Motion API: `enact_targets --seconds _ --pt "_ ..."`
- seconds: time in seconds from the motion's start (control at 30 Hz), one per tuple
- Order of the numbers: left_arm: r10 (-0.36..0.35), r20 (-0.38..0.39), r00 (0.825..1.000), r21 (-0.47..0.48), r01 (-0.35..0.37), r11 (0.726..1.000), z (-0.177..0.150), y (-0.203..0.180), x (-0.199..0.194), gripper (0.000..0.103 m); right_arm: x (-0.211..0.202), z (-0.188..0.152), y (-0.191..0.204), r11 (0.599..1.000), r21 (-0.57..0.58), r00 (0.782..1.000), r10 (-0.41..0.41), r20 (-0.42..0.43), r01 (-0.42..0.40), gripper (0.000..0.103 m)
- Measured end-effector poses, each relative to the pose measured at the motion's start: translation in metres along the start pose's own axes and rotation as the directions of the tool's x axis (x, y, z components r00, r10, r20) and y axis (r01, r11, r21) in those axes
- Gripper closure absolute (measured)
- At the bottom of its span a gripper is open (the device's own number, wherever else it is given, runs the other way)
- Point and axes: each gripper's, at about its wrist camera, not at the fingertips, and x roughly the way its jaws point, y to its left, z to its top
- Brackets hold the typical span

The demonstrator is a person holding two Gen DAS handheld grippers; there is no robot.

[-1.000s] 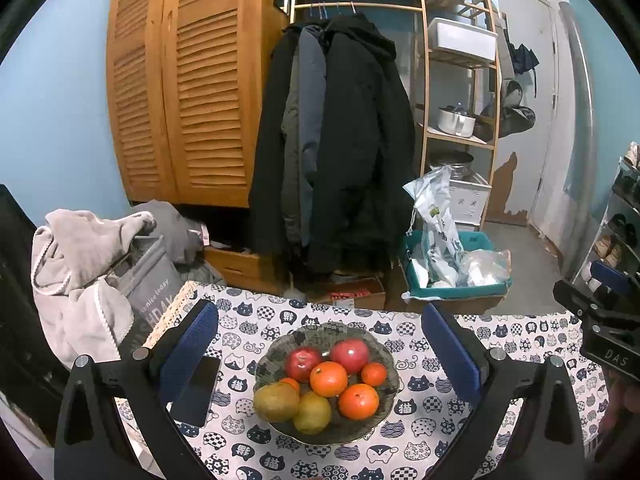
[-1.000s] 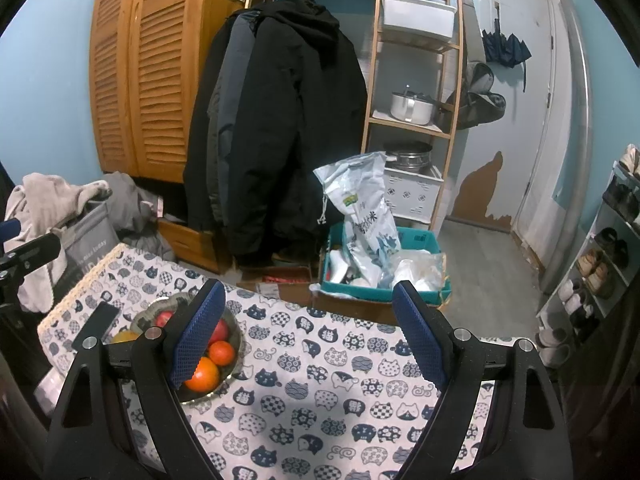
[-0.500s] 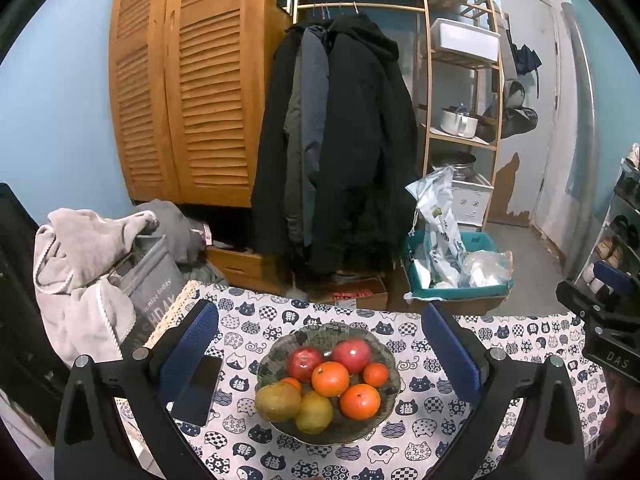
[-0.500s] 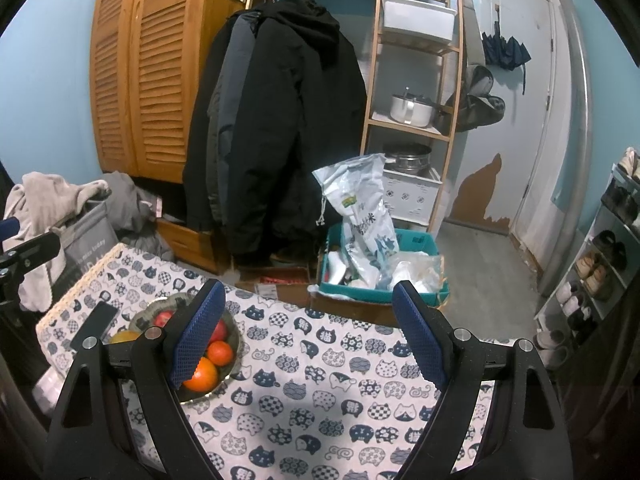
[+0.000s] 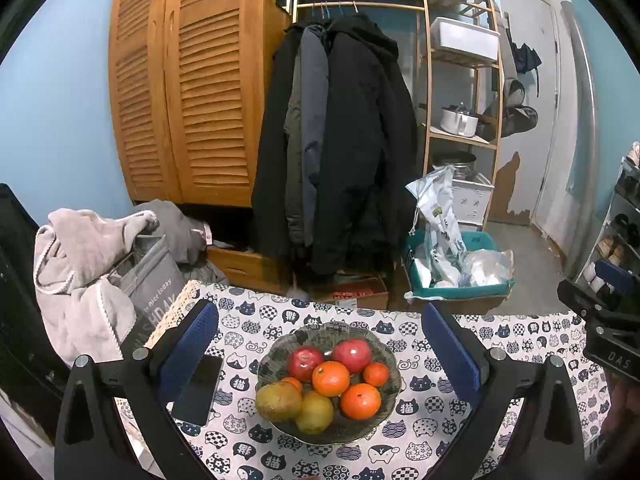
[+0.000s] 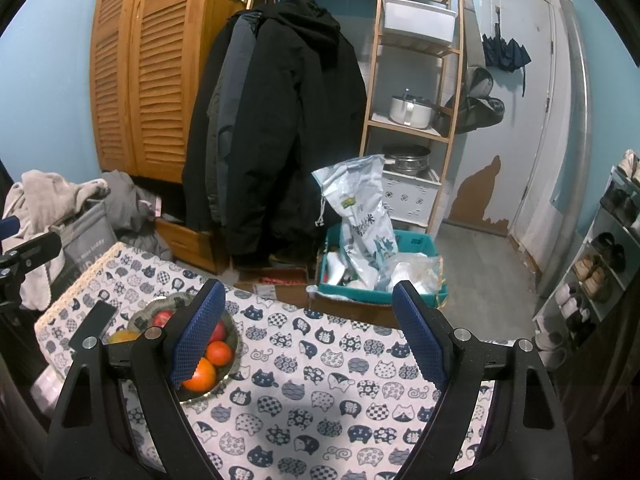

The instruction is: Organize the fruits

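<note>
On the table's left edge, in the left wrist view, a dark phone (image 5: pixel 199 390) lies flat on the cat-print cloth (image 5: pixel 424 436), just beside the bowl (image 5: pixel 384 404) and partly behind the left gripper's (image 5: pixel 328 354) left finger. That gripper hangs above the cloth with its jaws spread wide and nothing between the blue pads (image 5: pixel 452 354); the bowl sits centred in the gap below them. The bowl holds two red apples (image 5: pixel 306 362) at the back, side by side, a big orange (image 5: pixel 330 378) in the middle, a small one (image 5: pixel 376 374) to its right, another orange (image 5: pixel 360 401) at the front right, and two yellow-brown pears (image 5: pixel 279 402) touching each other at the front left; a further small orange fruit peeks out behind the left pear. Farther right, at the frame's edge, part of the other tool shows, held well apart from the bowl. From the right wrist view, the bowl (image 6: pixel 154 306) sits at the left of the table, partly hidden by the left finger of the right gripper (image 6: pixel 308 334), whose jaws are likewise wide apart and hold nothing. Below that gripper only bare cloth (image 6: pixel 320 400) shows. Beyond the table stand hanging coats (image 6: pixel 276 120) and a teal crate (image 6: pixel 416 246) on the floor.
</note>
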Motion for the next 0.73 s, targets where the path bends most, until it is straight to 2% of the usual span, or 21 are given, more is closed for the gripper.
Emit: enact_targets --seconds 0.73 --pt "-0.01 0.007 1.0 0.009 0.01 1.0 0.003 0.0029 0.0002 0.001 0.0001 0.0003 0.0015 1.0 -0.005 1.0 -0.001 0.001 0.001 0.019"
